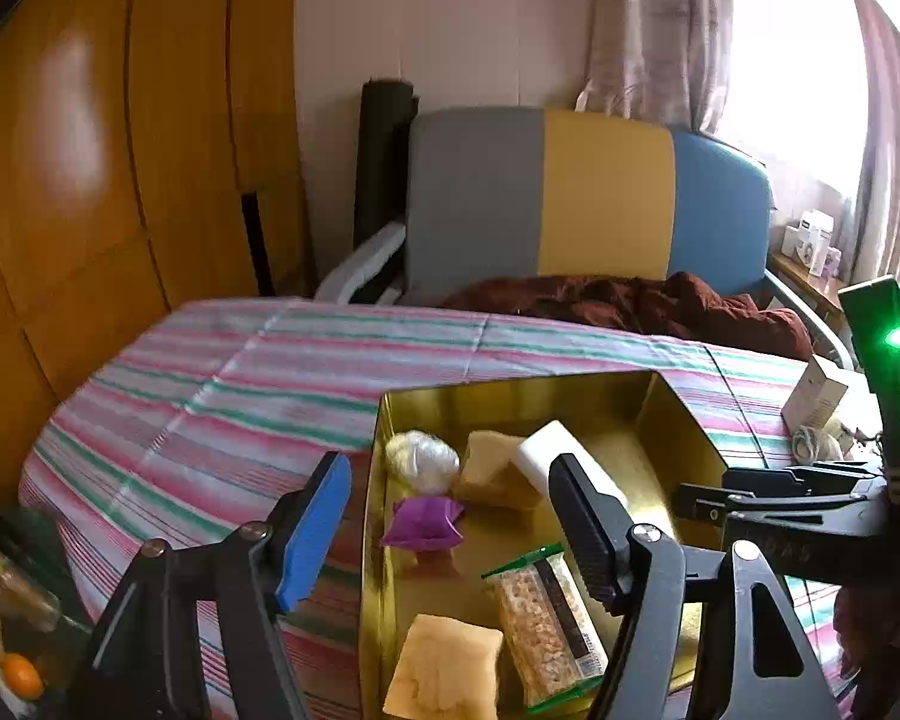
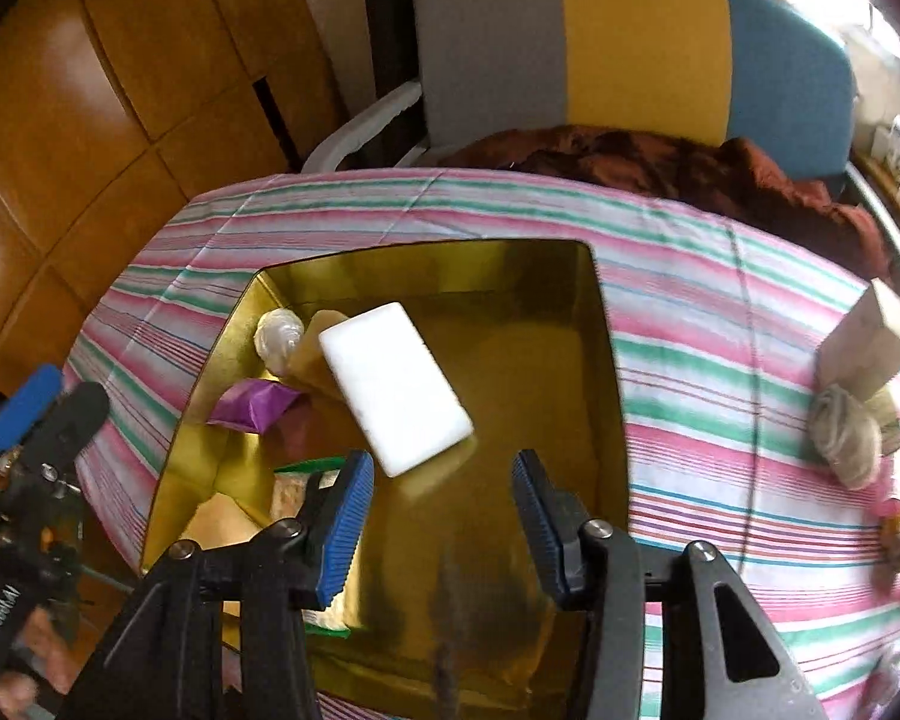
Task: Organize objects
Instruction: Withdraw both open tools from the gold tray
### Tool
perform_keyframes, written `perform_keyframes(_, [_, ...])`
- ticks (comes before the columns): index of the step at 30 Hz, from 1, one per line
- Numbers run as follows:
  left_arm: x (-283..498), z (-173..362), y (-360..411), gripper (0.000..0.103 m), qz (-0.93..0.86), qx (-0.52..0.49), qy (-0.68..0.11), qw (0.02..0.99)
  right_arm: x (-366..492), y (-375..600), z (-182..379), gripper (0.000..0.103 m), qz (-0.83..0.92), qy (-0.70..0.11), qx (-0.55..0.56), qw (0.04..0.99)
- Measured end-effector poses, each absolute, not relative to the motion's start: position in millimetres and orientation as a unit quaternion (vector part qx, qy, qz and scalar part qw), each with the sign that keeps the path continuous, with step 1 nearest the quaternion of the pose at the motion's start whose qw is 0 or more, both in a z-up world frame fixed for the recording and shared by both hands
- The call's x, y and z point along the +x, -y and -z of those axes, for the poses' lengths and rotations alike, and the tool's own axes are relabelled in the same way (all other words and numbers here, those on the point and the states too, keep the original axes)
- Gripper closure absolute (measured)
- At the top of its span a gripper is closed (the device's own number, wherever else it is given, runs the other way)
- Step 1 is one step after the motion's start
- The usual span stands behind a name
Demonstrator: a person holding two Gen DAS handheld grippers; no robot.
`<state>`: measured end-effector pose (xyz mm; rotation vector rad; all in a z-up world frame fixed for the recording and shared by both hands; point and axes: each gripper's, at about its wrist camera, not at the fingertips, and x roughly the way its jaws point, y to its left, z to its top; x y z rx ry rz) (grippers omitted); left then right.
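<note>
A gold tin box (image 1: 510, 390) (image 2: 426, 258) stands on the striped cloth. Inside lie a white block (image 1: 561, 456) (image 2: 396, 384), a purple pouch (image 1: 423, 522) (image 2: 252, 405), a clear-wrapped white ball (image 1: 420, 456) (image 2: 277, 330), tan sponge pieces (image 1: 444, 669), and a cereal bar packet (image 1: 546, 618). My left gripper (image 1: 450, 522) is open and empty over the box's left wall. My right gripper (image 2: 444, 516) is open and empty above the box; the white block lies tilted just beyond its fingertips. The right gripper also shows in the left wrist view (image 1: 774, 495).
The striped cloth (image 1: 240, 372) (image 2: 720, 348) covers the table. A small cardboard box (image 2: 864, 342) (image 1: 813, 399) and a grey yarn ball (image 2: 843, 432) (image 1: 813, 444) sit at the right. A grey, yellow and blue chair (image 1: 600, 192) with a brown blanket (image 1: 630, 300) stands behind.
</note>
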<state>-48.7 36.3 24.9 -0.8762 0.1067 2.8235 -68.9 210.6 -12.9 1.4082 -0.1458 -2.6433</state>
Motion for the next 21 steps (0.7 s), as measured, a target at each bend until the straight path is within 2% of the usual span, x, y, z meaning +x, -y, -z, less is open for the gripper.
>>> perform_keyframes(8, [-20,-49,-48,0.030,-0.963,-0.245,-0.072,0.093,-42,-222,3,0.054,0.898,0.029,0.436,0.047])
perform_keyframes(21, [5,-60,-76,0.030,-0.961,-0.223,-0.111,0.119,-13,-252,-13,0.054,0.916,0.036,0.399,0.016])
